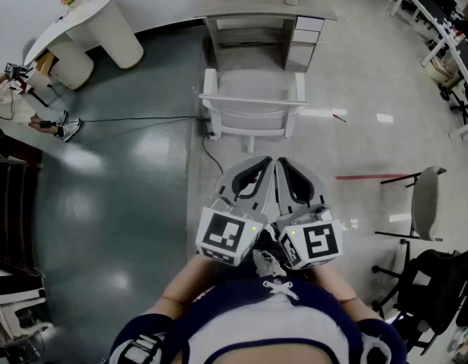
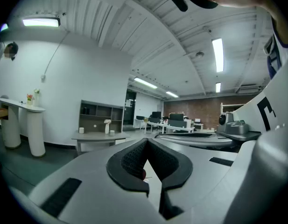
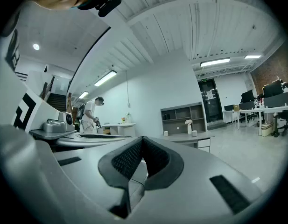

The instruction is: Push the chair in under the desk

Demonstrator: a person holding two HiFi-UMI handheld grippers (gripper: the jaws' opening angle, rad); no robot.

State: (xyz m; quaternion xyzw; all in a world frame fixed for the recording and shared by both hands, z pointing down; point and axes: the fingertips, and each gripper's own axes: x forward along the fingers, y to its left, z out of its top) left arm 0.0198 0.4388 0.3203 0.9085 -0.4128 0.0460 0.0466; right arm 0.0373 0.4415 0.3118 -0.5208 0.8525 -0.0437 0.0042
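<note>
You hold your left gripper and right gripper side by side, jaws closed and empty, short of the white chair facing the desk.

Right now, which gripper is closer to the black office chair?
Right. The right gripper is on the side of the black office chair, well apart from it; the left gripper lies just beyond the right one, farther off.
</note>
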